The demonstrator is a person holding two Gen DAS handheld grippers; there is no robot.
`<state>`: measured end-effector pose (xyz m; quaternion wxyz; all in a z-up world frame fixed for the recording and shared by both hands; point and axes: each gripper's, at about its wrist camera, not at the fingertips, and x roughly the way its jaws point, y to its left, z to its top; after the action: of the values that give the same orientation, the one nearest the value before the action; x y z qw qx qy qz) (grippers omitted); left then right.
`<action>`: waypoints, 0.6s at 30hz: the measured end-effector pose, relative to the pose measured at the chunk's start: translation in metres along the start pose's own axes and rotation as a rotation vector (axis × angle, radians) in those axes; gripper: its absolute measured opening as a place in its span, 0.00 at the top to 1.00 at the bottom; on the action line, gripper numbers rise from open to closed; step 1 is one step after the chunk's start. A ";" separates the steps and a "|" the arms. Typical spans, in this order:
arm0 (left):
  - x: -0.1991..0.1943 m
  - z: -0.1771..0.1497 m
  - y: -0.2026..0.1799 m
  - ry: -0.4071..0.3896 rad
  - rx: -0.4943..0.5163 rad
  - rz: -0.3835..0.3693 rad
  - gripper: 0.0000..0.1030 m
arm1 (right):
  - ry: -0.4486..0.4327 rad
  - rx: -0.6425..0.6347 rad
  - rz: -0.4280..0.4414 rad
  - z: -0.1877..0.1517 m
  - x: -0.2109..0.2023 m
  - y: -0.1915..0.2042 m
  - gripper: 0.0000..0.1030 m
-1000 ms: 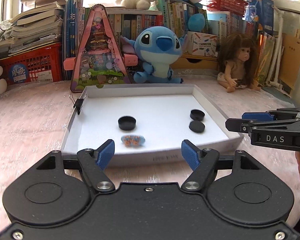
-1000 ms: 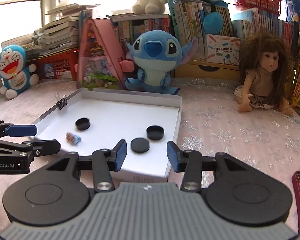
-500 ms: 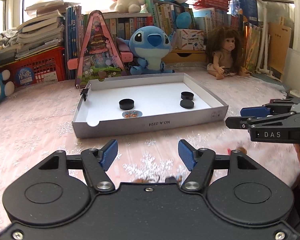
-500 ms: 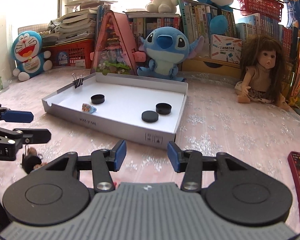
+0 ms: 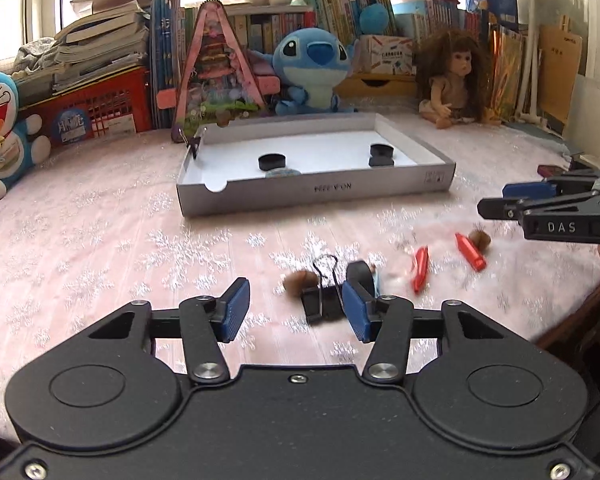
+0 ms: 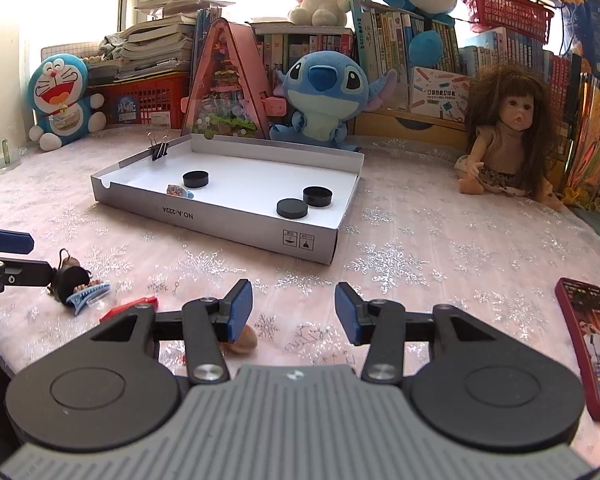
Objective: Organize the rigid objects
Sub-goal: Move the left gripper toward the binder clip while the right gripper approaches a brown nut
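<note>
Left gripper (image 5: 294,306) over the loose pile, black binder clip (image 5: 324,300) just inside its right pad.

Jaws have just been narrowing, nothing pressed yet; the clip sits right of centre, wire handles standing up. Brown nut (image 5: 300,280) just beyond it, black cap (image 5: 360,274) behind the right pad, two red pieces (image 5: 420,268) further right. Right gripper (image 6: 294,312) apart, gaping, empty. Tray (image 5: 320,194) well ahead, path clear across the cloth.
</note>
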<state>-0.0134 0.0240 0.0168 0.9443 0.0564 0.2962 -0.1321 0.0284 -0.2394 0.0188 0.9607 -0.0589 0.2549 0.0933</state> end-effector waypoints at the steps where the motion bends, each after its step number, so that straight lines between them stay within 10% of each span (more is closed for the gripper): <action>1: 0.001 -0.001 -0.002 0.001 0.005 0.000 0.53 | -0.002 -0.007 -0.002 -0.001 -0.001 0.001 0.40; 18: 0.024 -0.004 -0.020 0.009 -0.020 0.015 0.69 | -0.002 -0.058 -0.026 -0.017 -0.007 0.010 0.45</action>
<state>-0.0023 0.0006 -0.0003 0.9444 0.0497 0.3013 -0.1218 0.0117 -0.2332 0.0069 0.9599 -0.0899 0.2502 0.0885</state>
